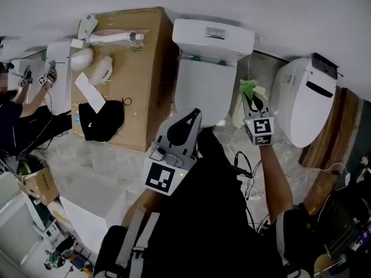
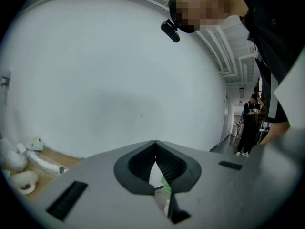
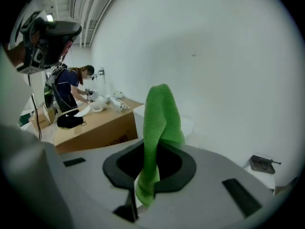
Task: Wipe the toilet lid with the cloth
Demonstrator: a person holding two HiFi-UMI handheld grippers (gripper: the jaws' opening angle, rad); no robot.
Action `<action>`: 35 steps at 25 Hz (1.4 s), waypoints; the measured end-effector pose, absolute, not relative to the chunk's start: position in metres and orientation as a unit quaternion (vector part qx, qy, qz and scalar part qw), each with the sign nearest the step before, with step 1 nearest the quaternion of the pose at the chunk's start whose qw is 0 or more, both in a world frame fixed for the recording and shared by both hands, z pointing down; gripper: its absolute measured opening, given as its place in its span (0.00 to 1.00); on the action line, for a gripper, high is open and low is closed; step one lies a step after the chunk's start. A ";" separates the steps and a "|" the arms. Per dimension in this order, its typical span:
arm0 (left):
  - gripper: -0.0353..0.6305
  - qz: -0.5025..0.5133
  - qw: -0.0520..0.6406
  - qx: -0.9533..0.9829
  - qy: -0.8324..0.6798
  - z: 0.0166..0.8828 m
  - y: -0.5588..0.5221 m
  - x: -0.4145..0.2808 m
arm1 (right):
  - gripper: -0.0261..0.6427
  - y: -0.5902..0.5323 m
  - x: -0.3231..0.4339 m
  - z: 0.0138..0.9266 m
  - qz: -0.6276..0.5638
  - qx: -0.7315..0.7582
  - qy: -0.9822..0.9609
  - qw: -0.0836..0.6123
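The white toilet stands against the wall with its lid [image 1: 199,88] down, below the tank [image 1: 213,38]. My right gripper [image 1: 251,99] hovers just right of the lid, shut on a green cloth [image 1: 249,87]. In the right gripper view the cloth [image 3: 160,118] sticks up out of the closed jaws and droops over them, with a bit of the toilet [image 3: 139,120] behind. My left gripper [image 1: 195,113] is held over the lid's front edge, shut with nothing in it. Its tips [image 2: 155,147] meet in the left gripper view, facing the white wall.
A large cardboard box [image 1: 142,68] with white parts and a black bag [image 1: 101,120] stands left of the toilet. Another white toilet unit [image 1: 304,100] leans at the right, with cables [image 1: 246,172] on the floor. A person [image 1: 14,106] works at far left.
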State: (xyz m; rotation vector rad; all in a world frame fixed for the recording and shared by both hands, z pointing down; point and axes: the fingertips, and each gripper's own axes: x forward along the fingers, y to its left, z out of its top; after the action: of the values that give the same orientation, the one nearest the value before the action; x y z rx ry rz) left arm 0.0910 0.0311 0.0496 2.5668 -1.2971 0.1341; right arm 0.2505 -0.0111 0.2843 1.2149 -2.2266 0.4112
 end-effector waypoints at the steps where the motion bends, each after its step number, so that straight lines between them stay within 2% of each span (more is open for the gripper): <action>1: 0.05 0.050 0.134 0.884 -0.445 0.056 0.023 0.089 | 0.12 -0.018 0.249 0.296 0.153 0.447 -0.832 0.291; 12: 0.05 0.070 0.159 0.881 -0.440 0.135 -0.036 0.065 | 0.12 -0.085 0.232 0.445 0.129 0.390 -0.822 0.395; 18: 0.05 0.062 0.167 0.881 -0.438 0.172 -0.053 0.063 | 0.12 -0.114 0.223 0.510 0.108 0.365 -0.822 0.425; 35: 0.05 0.069 0.187 0.886 -0.419 0.267 -0.069 0.059 | 0.12 -0.123 0.221 0.689 -0.134 0.164 -0.748 0.629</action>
State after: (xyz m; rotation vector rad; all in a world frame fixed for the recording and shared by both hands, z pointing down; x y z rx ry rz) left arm 0.0593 -0.0689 0.2669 2.4944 -1.1801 0.1945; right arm 0.2210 -0.1225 0.6893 0.3766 -1.7130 -0.3066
